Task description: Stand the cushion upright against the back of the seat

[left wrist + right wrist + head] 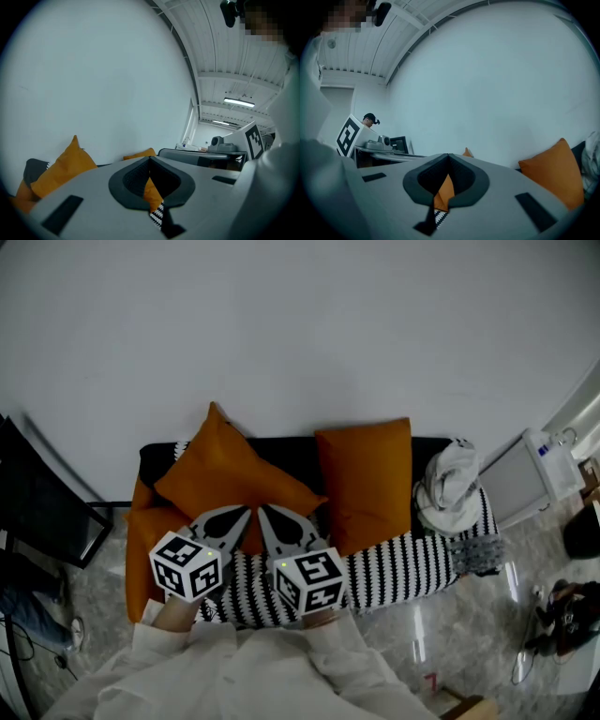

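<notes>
Now the left gripper [242, 515] and right gripper [266, 515] are hovering side by side just before the tilted cushion [225, 470] on the sofa [403, 568], jaws pressed together, gripping nothing

Striped seat [403, 568] bare at right — tilted cushion [230, 474] blocks left.

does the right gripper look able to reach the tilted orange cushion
Probably yes: the right gripper points at the tilted orange cushion with nothing between them, though its jaws are shut.
</notes>
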